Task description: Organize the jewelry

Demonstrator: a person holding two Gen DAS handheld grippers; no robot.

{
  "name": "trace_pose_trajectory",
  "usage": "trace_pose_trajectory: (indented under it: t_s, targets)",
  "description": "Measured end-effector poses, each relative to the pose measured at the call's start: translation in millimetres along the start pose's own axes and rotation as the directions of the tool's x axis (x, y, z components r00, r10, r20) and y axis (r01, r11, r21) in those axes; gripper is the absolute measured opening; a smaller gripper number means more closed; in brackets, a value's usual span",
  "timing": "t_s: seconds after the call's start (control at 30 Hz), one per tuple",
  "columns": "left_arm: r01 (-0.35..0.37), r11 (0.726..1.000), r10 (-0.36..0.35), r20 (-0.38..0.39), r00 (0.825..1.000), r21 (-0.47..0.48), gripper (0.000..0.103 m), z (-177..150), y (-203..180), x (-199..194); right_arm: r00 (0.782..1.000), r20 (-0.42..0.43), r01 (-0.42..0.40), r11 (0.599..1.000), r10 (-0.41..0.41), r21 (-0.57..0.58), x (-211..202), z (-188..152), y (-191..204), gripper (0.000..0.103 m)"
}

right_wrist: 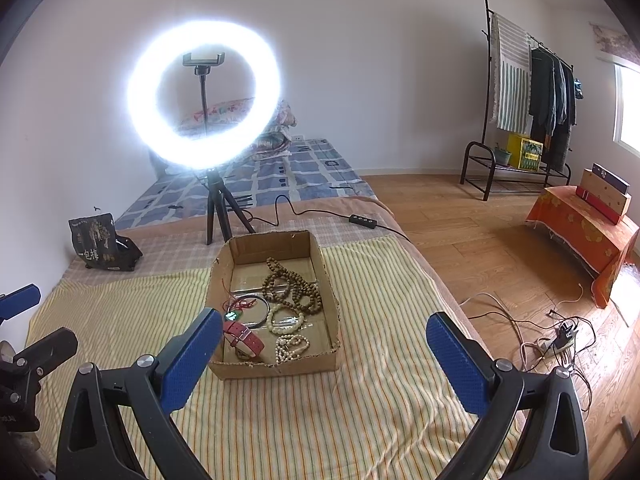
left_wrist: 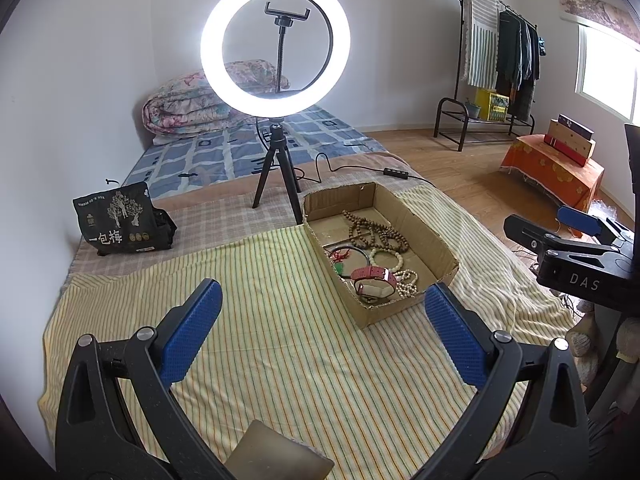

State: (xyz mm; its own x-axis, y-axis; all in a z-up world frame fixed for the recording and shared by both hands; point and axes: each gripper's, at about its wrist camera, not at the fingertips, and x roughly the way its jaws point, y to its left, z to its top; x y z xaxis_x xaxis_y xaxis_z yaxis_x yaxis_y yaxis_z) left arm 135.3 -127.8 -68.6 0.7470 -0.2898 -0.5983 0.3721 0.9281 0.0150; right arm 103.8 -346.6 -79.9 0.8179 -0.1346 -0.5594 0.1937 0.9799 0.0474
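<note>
A shallow cardboard box (left_wrist: 430, 236) (right_wrist: 328, 276) sits on the striped cloth. Inside lie a long brown bead necklace (left_wrist: 376, 232) (right_wrist: 294, 286), a red watch (left_wrist: 372, 276) (right_wrist: 244, 338), pale bead bracelets (left_wrist: 394, 262) (right_wrist: 286, 320), a dark bangle (right_wrist: 256, 310) and a red cord with a green pendant (left_wrist: 339, 266) (right_wrist: 236, 310). My left gripper (left_wrist: 322, 322) is open and empty, held above the cloth in front of the box. My right gripper (right_wrist: 324, 356) is open and empty, hovering just before the box's near wall. The right gripper shows at the left view's right edge (left_wrist: 576, 236).
A lit ring light on a tripod (left_wrist: 276, 44) (right_wrist: 204, 94) stands behind the box, its cable (right_wrist: 320, 212) trailing right. A black snack bag (left_wrist: 120, 220) (right_wrist: 100, 246) sits at the left. The mattress edge drops to a wooden floor with loose cables (right_wrist: 552, 336) on the right.
</note>
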Motion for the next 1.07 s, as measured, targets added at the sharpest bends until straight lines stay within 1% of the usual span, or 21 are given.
trace_pose_trajectory:
  t_s: [0.8, 1.07]
  targets:
    - [-0.004, 1.0, 0.004, 0.001, 1.0, 0.001, 0.103, 0.2, -4.9, -1.0, 1.0, -0.016, -0.006, 1.0, 0.005, -0.013, 1.7, -2.2, 4.5, 0.103]
    - [-0.036, 0.999, 0.035, 0.028, 0.999, 0.015, 0.103, -2.4, -5.9, -4.1, 1.0, -0.02, -0.006, 1.0, 0.006, -0.019, 2.3, -2.0, 4.6, 0.103]
